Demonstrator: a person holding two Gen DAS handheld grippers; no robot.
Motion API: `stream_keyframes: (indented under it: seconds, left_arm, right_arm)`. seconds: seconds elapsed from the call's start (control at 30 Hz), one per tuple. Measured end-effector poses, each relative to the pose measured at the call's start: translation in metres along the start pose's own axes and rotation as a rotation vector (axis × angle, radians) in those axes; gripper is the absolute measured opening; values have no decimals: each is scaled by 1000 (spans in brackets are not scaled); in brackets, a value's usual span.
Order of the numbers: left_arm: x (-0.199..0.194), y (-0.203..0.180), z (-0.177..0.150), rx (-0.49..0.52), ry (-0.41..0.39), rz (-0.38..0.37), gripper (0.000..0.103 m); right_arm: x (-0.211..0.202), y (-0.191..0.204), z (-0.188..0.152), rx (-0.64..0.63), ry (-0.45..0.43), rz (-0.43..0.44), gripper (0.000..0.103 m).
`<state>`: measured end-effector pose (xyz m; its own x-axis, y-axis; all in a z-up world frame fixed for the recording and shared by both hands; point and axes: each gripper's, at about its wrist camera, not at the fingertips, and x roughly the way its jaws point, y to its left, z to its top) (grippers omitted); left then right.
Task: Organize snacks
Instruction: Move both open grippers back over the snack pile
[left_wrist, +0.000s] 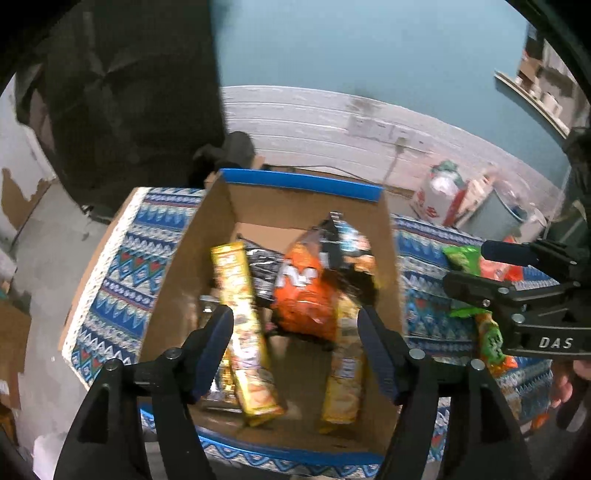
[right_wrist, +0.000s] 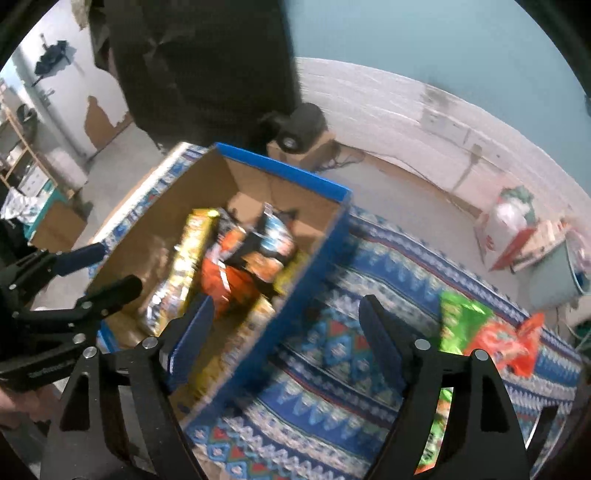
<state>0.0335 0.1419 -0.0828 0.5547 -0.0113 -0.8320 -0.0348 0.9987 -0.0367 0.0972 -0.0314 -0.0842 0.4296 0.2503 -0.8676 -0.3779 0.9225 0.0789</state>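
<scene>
A blue-rimmed cardboard box (left_wrist: 207, 236) on the blue patterned cloth (right_wrist: 332, 369) holds a long yellow snack packet (left_wrist: 243, 332), an orange bag (left_wrist: 303, 295) and, seemingly, more blurred packets. The left gripper (left_wrist: 295, 347) hangs open above them, empty. The right gripper (right_wrist: 284, 336) gapes over the box's right wall; green (right_wrist: 461, 325) and red packets (right_wrist: 506, 343) lie near the cloth's right edge.

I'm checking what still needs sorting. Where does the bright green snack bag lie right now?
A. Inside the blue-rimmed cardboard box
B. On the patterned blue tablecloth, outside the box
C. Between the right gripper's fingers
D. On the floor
B: the bright green snack bag lies on the patterned blue tablecloth beside an orange packet, outside the blue-rimmed cardboard box.
</scene>
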Motion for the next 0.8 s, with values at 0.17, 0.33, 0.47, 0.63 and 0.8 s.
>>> stream_keyframes:
  seconds: [0.17, 0.33, 0.47, 0.63, 0.8]
  left_arm:
    - [-3, -31, -6, 80, -1, -14, 76]
    - [-3, -60, -12, 150, 10, -29, 76]
    - [-1, -81, -17, 192, 18, -52, 76]
    - [2, -105, -21, 243, 27, -70, 78]
    - [9, -124, -25, 276, 37, -77, 80]
  right_arm:
    - [-13, -22, -21, 6, 25, -41, 82]
    - [-25, -43, -41, 27, 49, -82, 82]
    - [-32, -60, -55, 63, 58, -108, 82]
    - [-37, -78, -72, 103, 69, -127, 82]
    - [-37, -94, -86, 128, 88, -148, 83]
